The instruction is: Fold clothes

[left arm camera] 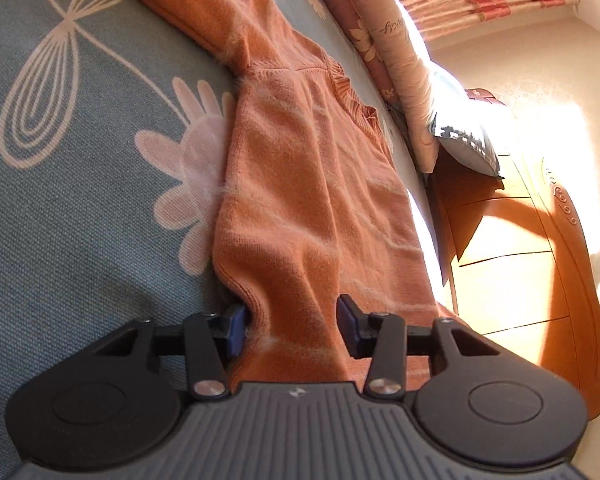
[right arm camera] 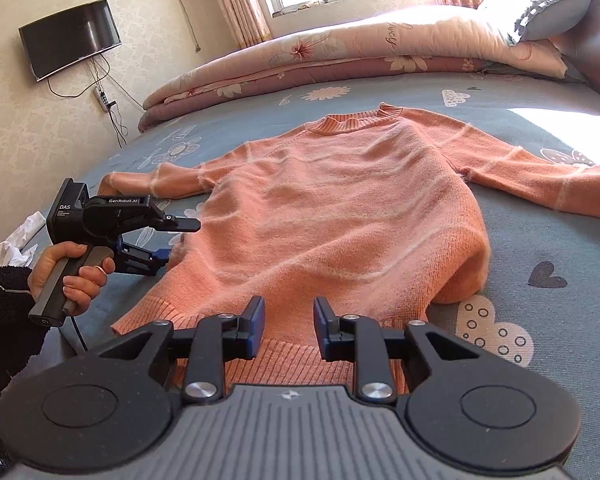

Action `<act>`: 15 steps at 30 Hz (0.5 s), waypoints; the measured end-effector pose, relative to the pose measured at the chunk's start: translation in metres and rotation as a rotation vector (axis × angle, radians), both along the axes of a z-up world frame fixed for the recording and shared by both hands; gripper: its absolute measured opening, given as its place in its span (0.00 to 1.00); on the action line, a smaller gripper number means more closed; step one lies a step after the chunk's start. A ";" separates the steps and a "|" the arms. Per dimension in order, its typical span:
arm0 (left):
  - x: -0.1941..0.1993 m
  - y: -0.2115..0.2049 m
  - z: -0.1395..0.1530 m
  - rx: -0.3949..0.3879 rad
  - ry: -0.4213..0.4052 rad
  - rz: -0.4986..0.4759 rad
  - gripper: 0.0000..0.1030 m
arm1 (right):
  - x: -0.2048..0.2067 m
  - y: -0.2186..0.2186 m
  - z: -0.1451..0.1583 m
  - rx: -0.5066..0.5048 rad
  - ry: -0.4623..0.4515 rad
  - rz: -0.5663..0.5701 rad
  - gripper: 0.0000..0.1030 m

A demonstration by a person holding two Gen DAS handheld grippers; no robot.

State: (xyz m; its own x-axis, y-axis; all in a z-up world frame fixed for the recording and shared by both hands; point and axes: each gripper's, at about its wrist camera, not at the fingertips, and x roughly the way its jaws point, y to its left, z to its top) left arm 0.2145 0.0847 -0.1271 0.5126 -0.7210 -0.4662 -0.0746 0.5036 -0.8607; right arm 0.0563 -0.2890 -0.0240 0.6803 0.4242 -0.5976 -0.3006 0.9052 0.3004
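Note:
An orange knit sweater [right arm camera: 340,208] lies flat on the blue flower-print bedsheet [right arm camera: 540,240], collar towards the far side and both sleeves spread out. My right gripper [right arm camera: 289,312] is open just above the ribbed hem [right arm camera: 288,364], with nothing pinched between its fingers. A hand [right arm camera: 72,276] holds my left gripper [right arm camera: 180,240] at the sweater's left side edge. It is open, one finger above the fabric and one below. In the left wrist view the left gripper [left arm camera: 293,314] straddles the sweater [left arm camera: 300,184] edge, its jaws wide apart.
A folded pink floral quilt [right arm camera: 340,52] and a grey-blue pillow [right arm camera: 540,8] lie along the bed's far side. A TV [right arm camera: 70,38] hangs on the left wall. White crumpled material [right arm camera: 12,246] sits at the left bed edge. A wooden bed board [left arm camera: 540,260] stands beyond the mattress.

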 end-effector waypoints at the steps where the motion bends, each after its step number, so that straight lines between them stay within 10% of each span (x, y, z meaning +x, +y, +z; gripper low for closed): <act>1: -0.002 0.003 -0.002 -0.007 0.001 0.000 0.36 | 0.000 -0.001 -0.001 0.002 0.003 -0.002 0.32; 7: -0.011 0.011 -0.006 -0.040 -0.064 -0.057 0.35 | 0.000 -0.005 -0.008 0.012 0.017 -0.015 0.32; 11: -0.016 0.010 0.011 0.111 -0.092 -0.047 0.06 | 0.000 -0.004 -0.009 0.007 0.022 -0.021 0.32; 15: -0.022 0.009 0.028 0.269 -0.117 -0.035 0.05 | -0.002 -0.007 -0.008 0.005 0.018 -0.031 0.32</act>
State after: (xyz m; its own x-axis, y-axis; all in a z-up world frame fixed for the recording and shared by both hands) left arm 0.1923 0.0933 -0.0989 0.5515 -0.5975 -0.5822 0.0387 0.7154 -0.6976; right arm 0.0542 -0.2965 -0.0318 0.6824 0.4060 -0.6079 -0.2669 0.9126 0.3099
